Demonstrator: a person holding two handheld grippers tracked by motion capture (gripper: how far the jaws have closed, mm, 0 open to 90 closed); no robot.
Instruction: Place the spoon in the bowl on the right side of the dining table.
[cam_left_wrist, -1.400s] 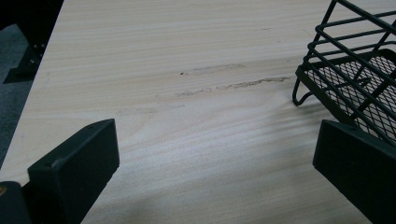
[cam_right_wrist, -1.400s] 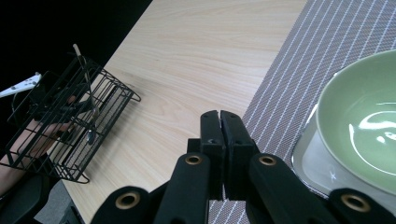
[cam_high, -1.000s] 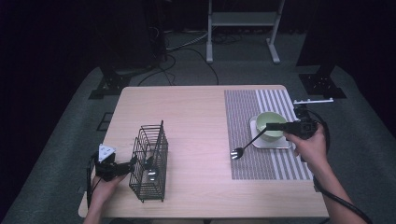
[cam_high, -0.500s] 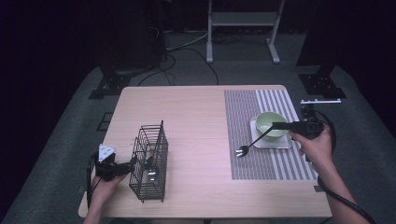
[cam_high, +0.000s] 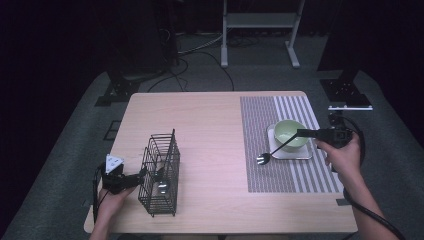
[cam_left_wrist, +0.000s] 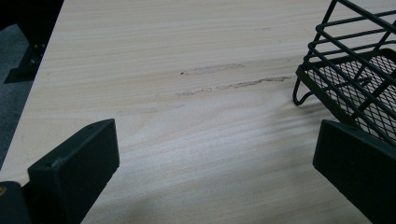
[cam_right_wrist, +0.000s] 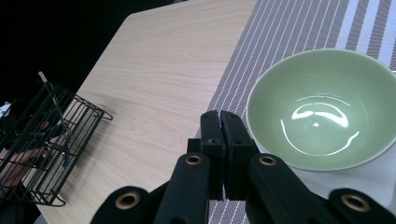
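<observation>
**Spoon held over mat**

Right gripper pinches a dark long-handled spoon by its handle, the bowl end low over the striped placemat beside the pale green ceramic bowl. Left gripper (jaws spread) sits at the black wire basket on the wooden worktop.

Both grippers are being held low at the near corners.
The left gripper is being held level in the left hand, jaws standing wide apart. The right gripper is being gripped by the right hand, its jaws pressed together.
</observation>
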